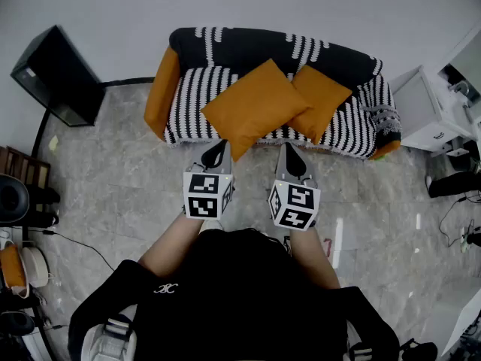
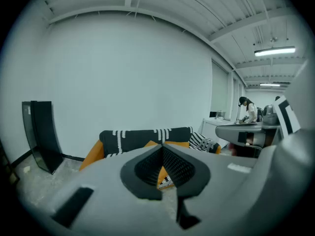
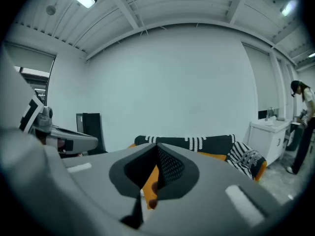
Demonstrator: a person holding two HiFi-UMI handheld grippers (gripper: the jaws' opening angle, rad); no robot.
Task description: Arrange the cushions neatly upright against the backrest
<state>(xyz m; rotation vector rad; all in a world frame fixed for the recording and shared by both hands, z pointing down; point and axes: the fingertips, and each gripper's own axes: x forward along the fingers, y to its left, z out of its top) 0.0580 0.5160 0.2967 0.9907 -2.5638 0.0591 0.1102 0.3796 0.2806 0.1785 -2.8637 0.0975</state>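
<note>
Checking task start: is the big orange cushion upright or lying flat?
Lying flat: large cushion sprawls across sofa seat, corner overhanging the front edge.

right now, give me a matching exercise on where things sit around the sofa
1 large orange cushion
2 small orange cushion
3 black box
4 white cabinet

a floor, head view's left of the sofa
b seat middle, corner over the front edge
c floor, head view's right of the sofa
d seat, beside the larger cushion

Pairs: 1-b; 2-d; 3-a; 4-c
</note>
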